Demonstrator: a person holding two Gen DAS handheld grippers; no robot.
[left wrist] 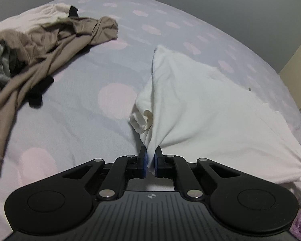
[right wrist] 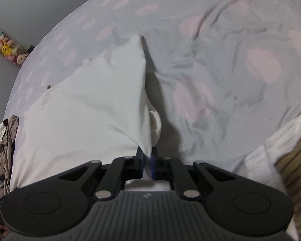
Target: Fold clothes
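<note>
White shirt (left wrist: 200,100) was pinched at 2 near corners: left gripper (left wrist: 150,156) and right gripper (right wrist: 147,156) were both clamped on it. Near edge was lifted off bed (left wrist: 70,110); tan garment (left wrist: 40,50) lay apart.

the pinched edge of the white garment (left wrist: 200,104) is hidden between the blue pads of the left claw (left wrist: 150,161), and likewise inside the right claw (right wrist: 147,160). the tan garment (left wrist: 50,46) on the bed (left wrist: 80,124) is cut off by the left wrist view's left edge. soft toys (right wrist: 6,48) beyond the bed's far edge are too small to tell apart. a ribbed brown fabric (right wrist: 297,170) is cut off at the right
</note>
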